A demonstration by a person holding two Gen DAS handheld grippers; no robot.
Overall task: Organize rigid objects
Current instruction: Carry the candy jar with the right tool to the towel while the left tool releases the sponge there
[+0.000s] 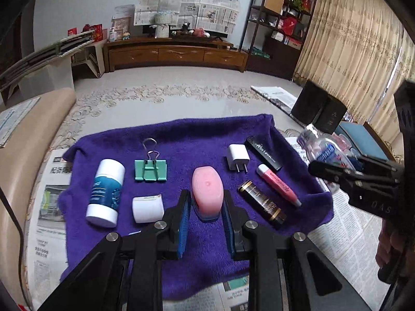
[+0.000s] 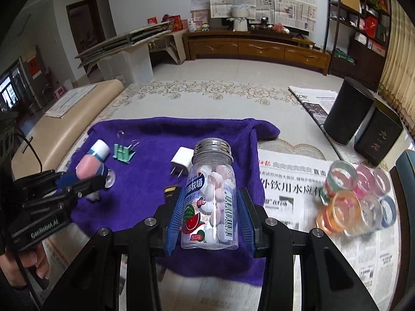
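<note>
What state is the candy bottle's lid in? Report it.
Shut: the silver screw cap sits on the clear bottle, held upright in the right gripper.

The towel [image 1: 207,140] is fuzzy purple cloth over printed newspaper [image 2: 293,178]. The bottle [image 2: 211,204] is clear glossy plastic under a ribbed metal cap [image 2: 213,148]. Beside the towel, the cups [image 2: 358,197] look like shiny transparent plastic.

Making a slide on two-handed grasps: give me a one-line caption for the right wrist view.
Right claw grips a clear candy bottle above the purple towel; left claw holds a pink object.
</note>
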